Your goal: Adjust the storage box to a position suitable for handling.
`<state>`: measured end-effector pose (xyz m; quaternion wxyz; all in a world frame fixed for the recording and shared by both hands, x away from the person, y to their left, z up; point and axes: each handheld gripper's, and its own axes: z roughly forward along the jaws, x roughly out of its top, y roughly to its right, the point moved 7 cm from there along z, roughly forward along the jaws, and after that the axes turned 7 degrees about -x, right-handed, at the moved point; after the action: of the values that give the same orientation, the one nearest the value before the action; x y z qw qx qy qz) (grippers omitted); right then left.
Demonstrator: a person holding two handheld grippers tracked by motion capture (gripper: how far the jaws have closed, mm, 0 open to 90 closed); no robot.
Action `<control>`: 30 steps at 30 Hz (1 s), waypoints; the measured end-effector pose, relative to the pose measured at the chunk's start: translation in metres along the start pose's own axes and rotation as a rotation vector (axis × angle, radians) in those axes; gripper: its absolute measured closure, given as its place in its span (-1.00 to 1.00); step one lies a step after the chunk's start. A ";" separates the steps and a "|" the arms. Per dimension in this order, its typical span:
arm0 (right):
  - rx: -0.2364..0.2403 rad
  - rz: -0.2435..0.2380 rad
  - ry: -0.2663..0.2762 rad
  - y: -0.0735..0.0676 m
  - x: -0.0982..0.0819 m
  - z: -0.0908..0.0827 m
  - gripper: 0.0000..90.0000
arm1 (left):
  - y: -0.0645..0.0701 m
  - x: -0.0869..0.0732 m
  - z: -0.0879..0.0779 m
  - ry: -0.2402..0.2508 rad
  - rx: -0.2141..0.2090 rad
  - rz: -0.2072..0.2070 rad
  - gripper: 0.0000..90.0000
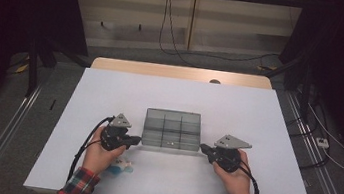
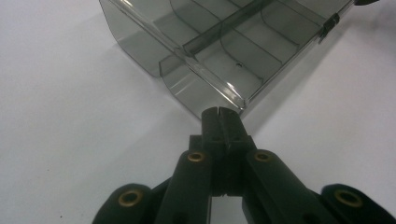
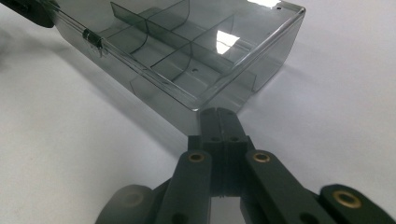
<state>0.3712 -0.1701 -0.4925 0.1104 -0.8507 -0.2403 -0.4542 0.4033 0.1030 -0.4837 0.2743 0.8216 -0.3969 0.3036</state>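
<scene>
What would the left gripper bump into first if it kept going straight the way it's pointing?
Most likely the smoky clear divider box. The left gripper, its jaws closed together, points right at the box's near corner, and the tips look almost touching it already, though the exact gap is hard to judge.

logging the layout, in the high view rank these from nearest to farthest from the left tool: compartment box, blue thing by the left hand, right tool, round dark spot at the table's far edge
1. Compartment box: the left tool sits at its near-left corner.
2. Blue thing: just behind the tool, near the table's front edge, beside the hand.
3. Right tool: across the box, at its near-right corner.
4. Round dark spot: far edge, on the wooden strip.
</scene>
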 end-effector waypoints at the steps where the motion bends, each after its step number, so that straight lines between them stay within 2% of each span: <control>1: 0.000 0.000 0.001 0.000 0.000 0.000 1.00 | 0.000 0.000 0.000 0.002 -0.001 0.000 1.00; 6: 0.001 0.000 0.004 0.000 0.000 0.000 1.00 | 0.000 0.000 -0.001 0.000 0.005 0.001 1.00; 13: 0.003 0.015 0.040 -0.001 0.006 -0.003 1.00 | 0.000 0.001 -0.002 0.009 0.003 0.000 1.00; 19: 0.002 -0.002 0.040 -0.002 0.006 -0.004 1.00 | 0.000 0.002 -0.003 0.010 0.008 0.007 1.00; 20: 0.007 0.013 0.038 -0.002 0.007 -0.005 1.00 | 0.000 0.001 -0.003 0.007 0.021 0.006 1.00; 21: 0.007 0.013 0.038 -0.002 0.007 -0.005 1.00 | 0.000 0.001 -0.002 0.011 0.003 0.001 1.00; 23: 0.008 -0.001 0.039 -0.004 0.007 -0.007 1.00 | 0.000 0.001 -0.002 0.010 0.006 0.001 1.00; 25: 0.031 -0.011 0.040 -0.009 0.007 -0.013 1.00 | 0.000 0.001 -0.002 0.007 0.021 0.002 1.00; 26: 0.031 -0.011 0.040 -0.009 0.007 -0.013 1.00 | 0.001 0.001 -0.002 0.000 0.007 0.001 1.00; 28: 0.046 -0.026 0.044 -0.014 0.008 -0.017 1.00 | 0.000 0.001 -0.002 0.003 0.013 0.003 1.00; 30: 0.090 -0.028 0.045 -0.028 0.010 -0.017 1.00 | 0.000 0.000 -0.001 0.002 0.015 0.003 1.00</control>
<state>0.3494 -0.1497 -0.4756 0.1477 -0.8311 -0.2699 -0.4633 0.4034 0.1034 -0.4829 0.2680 0.8228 -0.3956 0.3076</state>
